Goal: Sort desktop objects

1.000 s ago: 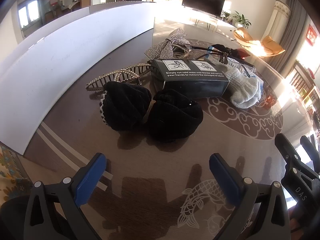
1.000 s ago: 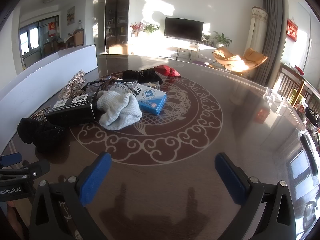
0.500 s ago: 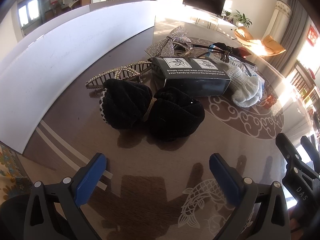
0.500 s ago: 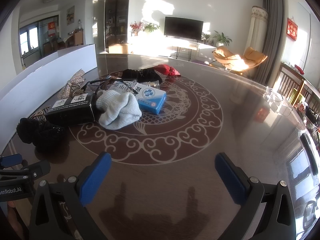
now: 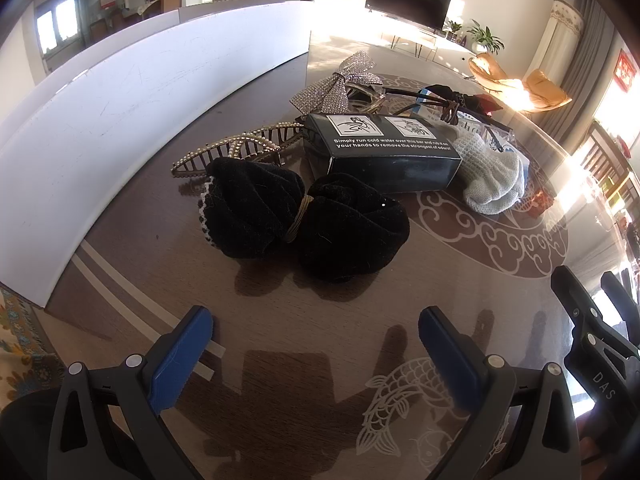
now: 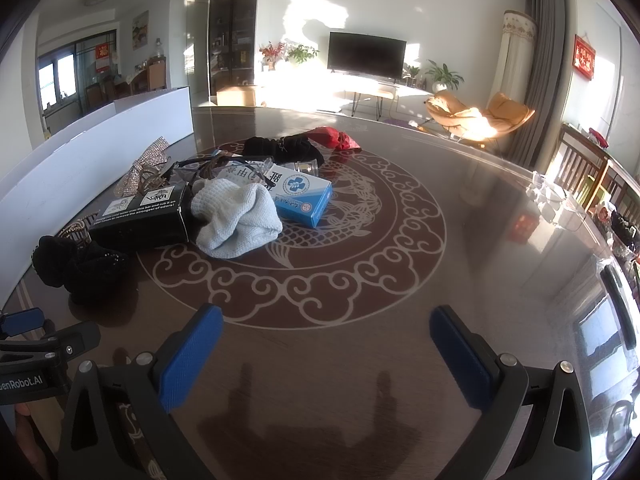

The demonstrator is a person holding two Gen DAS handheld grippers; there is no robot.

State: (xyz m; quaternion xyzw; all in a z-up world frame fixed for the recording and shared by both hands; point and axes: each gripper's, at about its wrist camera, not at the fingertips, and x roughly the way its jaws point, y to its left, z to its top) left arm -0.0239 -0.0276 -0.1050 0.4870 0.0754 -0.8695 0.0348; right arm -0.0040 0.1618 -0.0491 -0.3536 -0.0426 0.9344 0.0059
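The left gripper [image 5: 316, 326] has eased nearer the black velvet bow [image 5: 304, 224], its blue-padded jaws spread wide and empty just short of it; the right gripper [image 6: 326, 336] hangs equally agape over the glossy brown table [image 6: 460, 208] with its pale cloud scrollwork. The plush bow, cinched by gold thread and lace-edged, lies against a matte black box [image 5: 380, 152] reading "Simply run cold water over this bar", beside a pearl-studded claw clip [image 5: 236, 148], a rhinestone bow [image 5: 340, 88], a cream knit cloth [image 6: 236, 216] and a blue-white carton [image 6: 304, 196].
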